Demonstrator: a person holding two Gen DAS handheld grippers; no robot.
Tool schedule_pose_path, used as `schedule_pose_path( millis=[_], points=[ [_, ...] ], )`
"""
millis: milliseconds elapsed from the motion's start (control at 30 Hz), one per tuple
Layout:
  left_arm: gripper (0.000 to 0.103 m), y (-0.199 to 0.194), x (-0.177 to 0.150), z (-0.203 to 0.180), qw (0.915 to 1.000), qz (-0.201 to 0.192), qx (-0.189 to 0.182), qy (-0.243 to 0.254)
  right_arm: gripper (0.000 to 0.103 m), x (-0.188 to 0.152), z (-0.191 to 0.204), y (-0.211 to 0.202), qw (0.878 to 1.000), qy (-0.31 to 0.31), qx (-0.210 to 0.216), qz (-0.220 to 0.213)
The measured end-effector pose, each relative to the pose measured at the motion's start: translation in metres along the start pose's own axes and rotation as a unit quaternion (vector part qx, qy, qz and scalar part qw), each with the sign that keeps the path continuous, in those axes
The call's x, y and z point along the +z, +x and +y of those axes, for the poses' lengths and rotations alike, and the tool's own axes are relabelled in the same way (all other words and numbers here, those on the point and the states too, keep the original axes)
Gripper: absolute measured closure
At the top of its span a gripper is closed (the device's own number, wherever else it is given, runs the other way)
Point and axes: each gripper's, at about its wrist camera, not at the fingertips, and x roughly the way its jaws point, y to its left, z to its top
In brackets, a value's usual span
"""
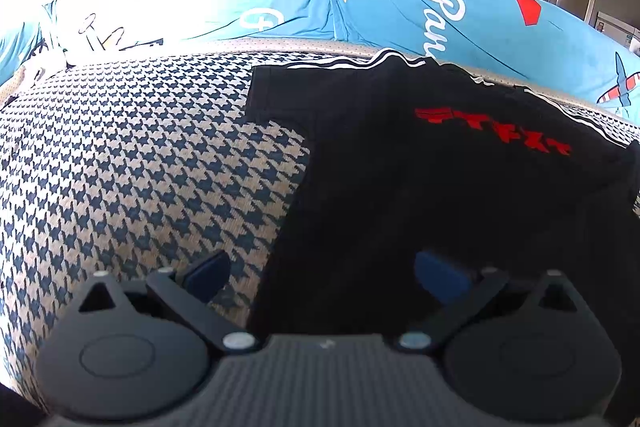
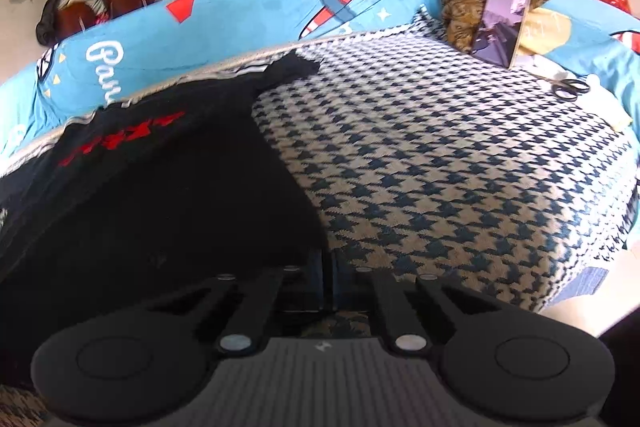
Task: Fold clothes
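Where the black shirt [image 1: 420,167] lies flat on the checked sofa cover [image 1: 132,147], left gripper [image 1: 324,277] spread wide over the shirt's near edge, one blue pad [image 1: 208,273] above the cover, the other above the cloth. Right gripper [image 2: 326,277] pressed together, pinching the shirt's near corner. Behind, a blue sheet [image 2: 248,15] over the backrest. Scissors [image 2: 570,89] well apart, far right.

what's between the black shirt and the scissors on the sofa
Only bare houndstooth cover lies between the black shirt and the scissors, as the right wrist view shows.
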Motion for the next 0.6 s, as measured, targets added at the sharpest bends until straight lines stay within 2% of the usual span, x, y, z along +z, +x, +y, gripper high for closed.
schedule_pose_path(
  millis=[133, 267, 367, 500, 600],
  points=[
    [0.0, -0.003, -0.002, 0.003, 1.0, -0.002, -0.003, 0.001, 0.097, 0.0, -0.009, -0.019, 0.999, 0.024, -0.038, -0.023],
    [0.0, -0.007, -0.004, 0.006, 1.0, -0.003, -0.001, 0.002, 0.098, -0.004, -0.01, -0.034, 0.997, 0.022, -0.077, -0.022],
    [0.0, -0.011, -0.007, 0.009, 1.0, -0.003, 0.0, 0.001, 0.099, -0.011, -0.005, -0.036, 0.995, 0.0, -0.1, -0.011],
    [0.0, -0.015, -0.011, 0.012, 1.0, -0.003, 0.002, 0.001, 0.099, -0.017, -0.002, -0.017, 0.993, -0.028, -0.109, 0.043],
    [0.0, -0.019, -0.014, 0.015, 1.0, -0.003, 0.004, 0.0, 0.098, -0.021, -0.008, -0.018, 0.988, -0.007, -0.148, 0.042]
  ],
)
